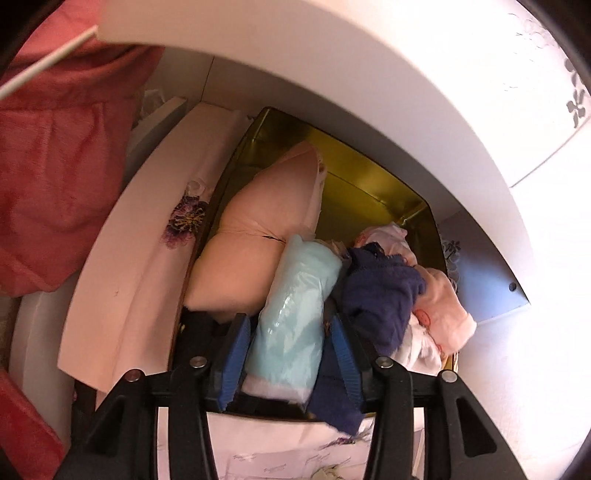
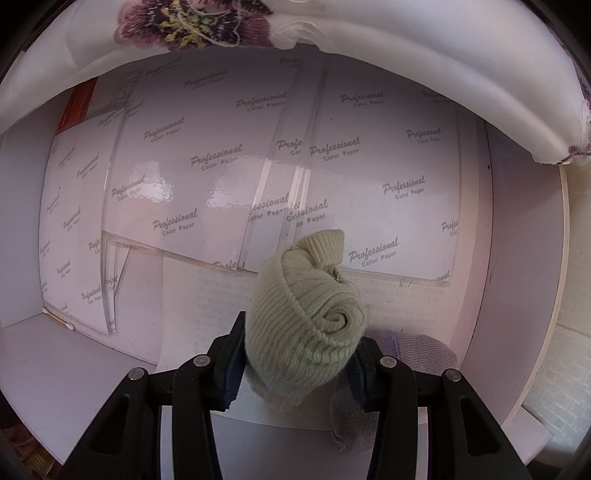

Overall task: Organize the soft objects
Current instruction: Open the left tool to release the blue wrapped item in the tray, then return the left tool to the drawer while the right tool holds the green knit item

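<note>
1. Left wrist view: left claw (image 1: 286, 350) clenched on a pale blue roll (image 1: 295, 314), blue pads (image 1: 232, 354) pressing both of its sides.
2. Blue roll wrapped in shiny plastic, lying long-ways, far end poking into a gold box (image 1: 369, 177).
3. Inside the box, on the left, a big peach pillow (image 1: 258, 221), touching the blue roll.
4. On the right in the box, a dark blue fuzzy cloth (image 1: 380, 291), touching the blue roll's right side.
5. Farther right, soft pink baby clothes (image 1: 443, 299), piled against the dark blue cloth and spilling over the box's right edge.
6. Left of the box, a white cloth with a purple flower (image 1: 184, 221) stitched on it.
7. Far left, a red cloth (image 1: 62, 166) hanging down.
8. Right wrist view: right claw (image 2: 299, 354) clenched on a rolled green sock (image 2: 306, 325), knitted and ribbed, curled like a snail.
9. Green sock held over a white shelf (image 2: 74, 369), its far tip pointing up.
10. Just right of the green sock, low down, a purple sock (image 2: 421, 350) and a gray sock (image 2: 347, 421), lying on the shelf.
11. Behind, on the far wall, shiny white sheets (image 2: 221, 158) printed "Professional Color Paper".
12. Up top, a white cloth with a purple flower (image 2: 192, 22) draped along the edge.
</note>
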Available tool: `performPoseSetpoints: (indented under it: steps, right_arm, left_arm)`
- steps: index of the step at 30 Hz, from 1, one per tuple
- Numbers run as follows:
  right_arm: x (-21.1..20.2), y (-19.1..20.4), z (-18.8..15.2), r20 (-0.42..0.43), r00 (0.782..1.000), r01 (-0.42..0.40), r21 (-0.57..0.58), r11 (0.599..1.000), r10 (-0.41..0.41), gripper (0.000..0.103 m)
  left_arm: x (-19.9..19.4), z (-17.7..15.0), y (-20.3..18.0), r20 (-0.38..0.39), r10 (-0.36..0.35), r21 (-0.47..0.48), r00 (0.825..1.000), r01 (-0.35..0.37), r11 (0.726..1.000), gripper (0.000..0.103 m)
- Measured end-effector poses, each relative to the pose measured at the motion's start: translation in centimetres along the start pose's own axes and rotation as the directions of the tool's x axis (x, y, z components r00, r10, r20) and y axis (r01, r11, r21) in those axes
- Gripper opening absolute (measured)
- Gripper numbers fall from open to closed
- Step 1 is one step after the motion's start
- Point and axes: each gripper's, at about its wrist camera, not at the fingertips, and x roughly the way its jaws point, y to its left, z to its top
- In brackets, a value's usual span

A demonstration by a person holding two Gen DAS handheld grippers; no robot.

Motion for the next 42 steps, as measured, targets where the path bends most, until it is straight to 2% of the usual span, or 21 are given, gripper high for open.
performPoseSetpoints:
  steps: [7,13,17,22,26,30,42]
  right_arm:
    - [0.0,0.0,0.0,0.0,1.0,-0.002,0.002,1.0,0.002,0.047]
    - [0.0,-0.3,0.1,-0.002,1.0,-0.006,0.005,1.0,0.006,0.048]
    - [0.1,-0.9,0.2,-0.006,0.999,-0.031,0.03,0.999,0.031,0.049]
    - [0.1,-2.3,0.3,-0.015,0.994,-0.106,0.098,0.99,0.108,0.05]
    - [-0.3,-3.3,0.6,-0.009,0.99,-0.135,0.133,0.982,0.137,0.051]
    - [-0.4,-4.2,0.7,-0.004,0.99,-0.139,0.144,0.98,0.141,0.052]
    - [-1.2,-4.2,1.2,0.015,0.991,-0.136,0.159,0.978,0.135,0.054]
  left_arm:
    - [-3.4,-1.9,0.9,0.029,-0.003,0.001,1.0,0.003,1.0,0.047]
    - [-6.3,-5.4,1.8,0.026,-0.01,-0.003,1.0,0.01,1.0,0.047]
    - [-6.3,-8.4,1.9,-0.023,0.011,0.012,1.0,-0.011,1.0,0.047]
    - [-4.7,-11.8,2.3,-0.111,0.061,0.057,0.992,-0.055,0.997,0.047]
    - [-2.5,-13.6,3.5,-0.194,0.111,0.068,0.975,-0.099,0.993,0.047]
    - [-0.3,-14.9,4.7,-0.291,0.165,0.06,0.942,-0.154,0.986,0.047]
    - [3.1,-17.5,4.5,-0.412,0.257,0.163,0.874,-0.206,0.965,0.047]
